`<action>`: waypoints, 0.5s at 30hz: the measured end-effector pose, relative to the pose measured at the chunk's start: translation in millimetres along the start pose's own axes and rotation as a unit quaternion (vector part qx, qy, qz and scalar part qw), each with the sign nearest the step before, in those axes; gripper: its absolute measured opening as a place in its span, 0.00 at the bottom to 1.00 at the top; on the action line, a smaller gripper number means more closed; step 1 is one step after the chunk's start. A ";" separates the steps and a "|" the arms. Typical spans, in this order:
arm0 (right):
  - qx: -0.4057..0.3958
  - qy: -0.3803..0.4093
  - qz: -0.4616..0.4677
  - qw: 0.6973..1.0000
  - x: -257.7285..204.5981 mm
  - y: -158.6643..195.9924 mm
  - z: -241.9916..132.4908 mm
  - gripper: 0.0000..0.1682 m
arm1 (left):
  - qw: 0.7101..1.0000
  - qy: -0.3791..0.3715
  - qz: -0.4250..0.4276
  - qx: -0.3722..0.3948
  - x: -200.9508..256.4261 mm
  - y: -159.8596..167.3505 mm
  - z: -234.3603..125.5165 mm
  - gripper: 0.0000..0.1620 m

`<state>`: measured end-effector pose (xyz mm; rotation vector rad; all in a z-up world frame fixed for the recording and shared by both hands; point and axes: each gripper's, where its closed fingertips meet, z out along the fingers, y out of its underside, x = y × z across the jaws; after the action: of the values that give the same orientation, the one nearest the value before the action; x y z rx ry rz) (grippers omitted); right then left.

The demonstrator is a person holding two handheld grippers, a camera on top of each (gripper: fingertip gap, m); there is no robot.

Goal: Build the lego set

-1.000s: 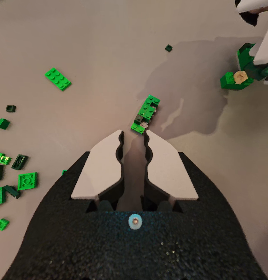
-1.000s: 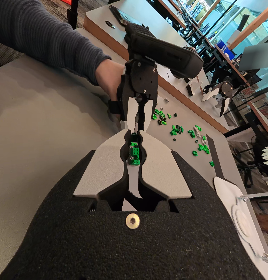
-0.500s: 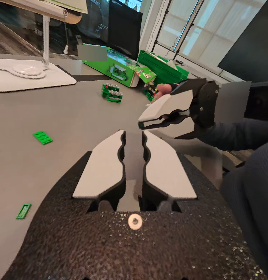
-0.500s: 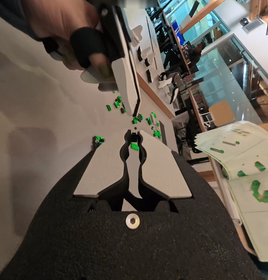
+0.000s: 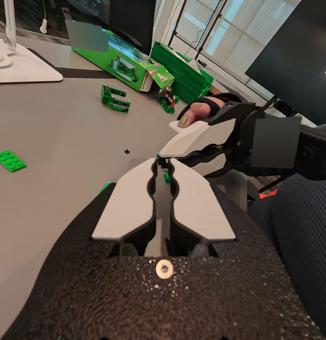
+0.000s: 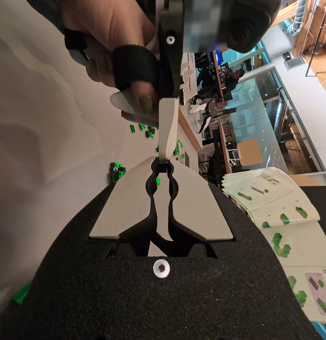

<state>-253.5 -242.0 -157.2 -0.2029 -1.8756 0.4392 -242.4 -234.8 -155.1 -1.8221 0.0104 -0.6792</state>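
My right gripper (image 6: 162, 164) is shut on a small green lego assembly (image 6: 162, 168): a dark green block between its tips and a bright green part (image 6: 158, 180) below. In the left wrist view it comes in from the right (image 5: 160, 157), with the dark block (image 5: 160, 161) at its tips. My left gripper (image 5: 162, 162) meets it tip to tip. Its jaws stand a narrow gap apart around the dark block, and I see no firm grip. In the right wrist view the left gripper (image 6: 163, 160) comes down from above, edge-on. Both are held above the grey table (image 5: 66, 138).
A green plate (image 5: 9, 161), a tiny dark piece (image 5: 127, 151), a built section (image 5: 116, 99), a smaller build (image 5: 168, 103), the green box (image 5: 121, 62) and green bins (image 5: 180, 73) lie beyond. Another small assembly (image 6: 117, 171), loose pieces (image 6: 149, 130) and the instruction booklet (image 6: 287, 220) are to the right. Both grippers' tips are close together, under 4 cm apart. The tiny dark piece (image 5: 127, 151) is about equally far from each gripper, around 15 cm.
Both grippers rose off the table and came together tip to tip. My left jaws have narrowed. The right gripper still holds the green assembly.
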 end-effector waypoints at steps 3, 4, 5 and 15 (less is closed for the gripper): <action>-0.005 -0.004 -0.015 1.000 -3.3 0.8 0.6 0.04 | 1.000 0.002 -0.003 -0.007 -0.6 3.5 0.4 0.06; -0.007 -0.008 -0.020 1.000 -5.3 1.3 1.2 0.04 | 1.000 0.003 -0.004 -0.011 -1.2 5.6 0.6 0.06; -0.010 -0.015 -0.020 1.000 -8.6 2.2 2.3 0.05 | 1.000 0.001 -0.006 -0.018 -2.3 8.6 0.8 0.05; -0.073 -0.066 0.150 0.984 -53.5 -10.2 34.6 0.05 | 0.986 -0.057 -0.087 -0.129 -22.1 54.2 -28.0 0.03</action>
<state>-266.8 -276.9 -209.8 -0.5718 -2.0175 0.5303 -256.2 -271.7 -206.7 -2.1278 -0.1443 -0.7213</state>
